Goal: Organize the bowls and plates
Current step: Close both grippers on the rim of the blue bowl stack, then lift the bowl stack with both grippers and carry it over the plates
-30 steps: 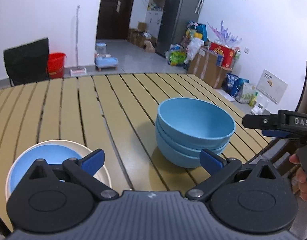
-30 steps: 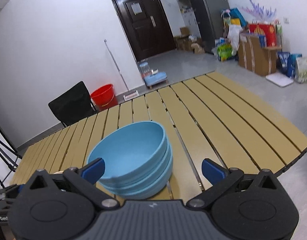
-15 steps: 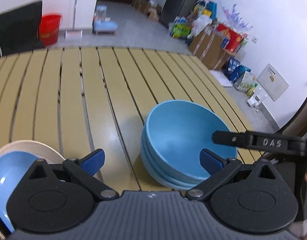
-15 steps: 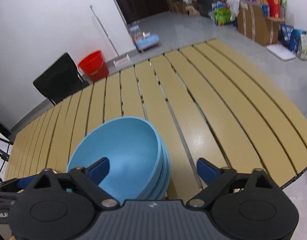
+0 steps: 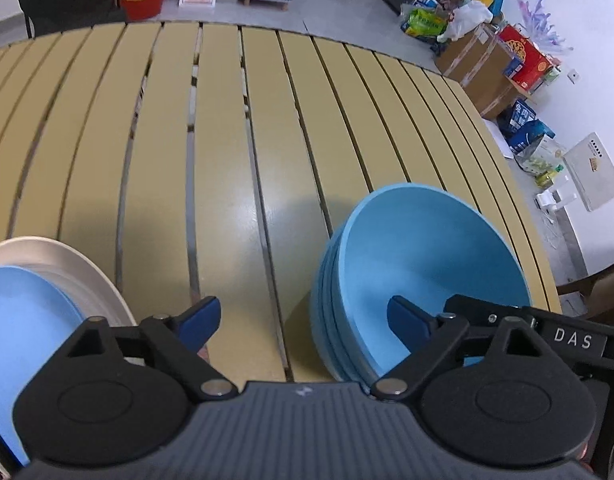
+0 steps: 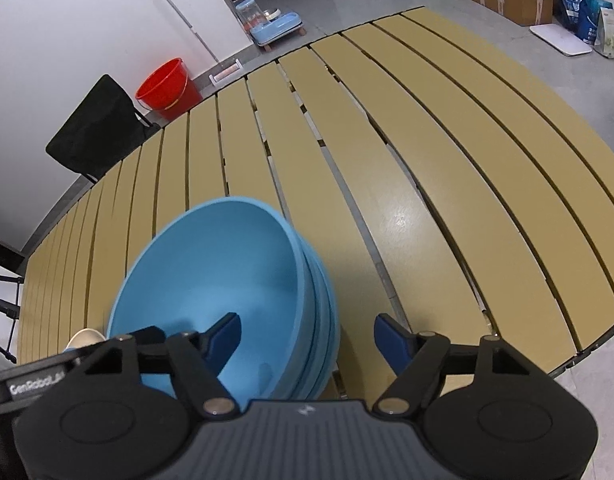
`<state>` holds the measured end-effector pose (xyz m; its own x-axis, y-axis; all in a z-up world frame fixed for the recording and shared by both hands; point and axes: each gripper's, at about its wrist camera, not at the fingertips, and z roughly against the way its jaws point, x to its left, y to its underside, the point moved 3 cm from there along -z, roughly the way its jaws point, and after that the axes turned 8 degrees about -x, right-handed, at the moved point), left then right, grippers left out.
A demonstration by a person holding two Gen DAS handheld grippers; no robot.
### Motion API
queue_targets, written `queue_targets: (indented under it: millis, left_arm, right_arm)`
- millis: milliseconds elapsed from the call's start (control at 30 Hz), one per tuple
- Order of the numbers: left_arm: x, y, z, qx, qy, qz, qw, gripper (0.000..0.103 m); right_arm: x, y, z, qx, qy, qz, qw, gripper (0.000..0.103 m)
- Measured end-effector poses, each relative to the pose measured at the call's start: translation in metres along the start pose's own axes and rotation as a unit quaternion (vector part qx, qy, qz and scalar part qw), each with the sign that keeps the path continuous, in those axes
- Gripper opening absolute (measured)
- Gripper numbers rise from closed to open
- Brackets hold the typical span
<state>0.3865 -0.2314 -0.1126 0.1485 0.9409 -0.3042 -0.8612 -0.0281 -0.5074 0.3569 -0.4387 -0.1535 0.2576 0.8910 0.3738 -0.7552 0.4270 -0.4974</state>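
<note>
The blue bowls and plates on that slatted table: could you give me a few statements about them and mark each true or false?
1. The bowls are nested in one stack. True.
2. The right gripper has one finger inside the top bowl and one outside it. True; its jaws are open around the near wall.
3. The left gripper is shut on a plate. False; it is open and holds nothing.
4. A blue plate lies on a white plate. True.
5. The bowls stand on the white plate. False; they stand on the table, apart from the plates.
6. The top bowl holds food. False; it is empty.
</note>
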Motion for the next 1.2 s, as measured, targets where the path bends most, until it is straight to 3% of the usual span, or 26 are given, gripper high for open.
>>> queue_targets:
  millis: [200, 433, 600, 1200]
  left_arm:
    - [0.000, 0.000, -0.009, 0.012, 0.010, 0.000, 0.9999, 0.080]
    - [-0.003, 0.004, -0.017, 0.034, 0.029, 0.009, 0.9990, 0.057]
    - [-0.003, 0.009, -0.027, 0.062, 0.042, 0.028, 0.9968, 0.033]
    - [-0.011, 0.013, -0.020, 0.049, 0.030, 0.003, 0.9984, 0.033]
  right_arm:
    - [-0.005, -0.002, -0.010, 0.013, -0.004, -0.010, 1.000, 0.058]
    - [-0.008, 0.000, -0.019, 0.027, -0.013, -0.015, 0.999, 0.048]
    - [-0.008, 0.002, -0.026, 0.034, -0.020, -0.021, 0.999, 0.035]
    - [-0.017, 0.005, -0.018, 0.028, -0.026, -0.032, 0.999, 0.032]
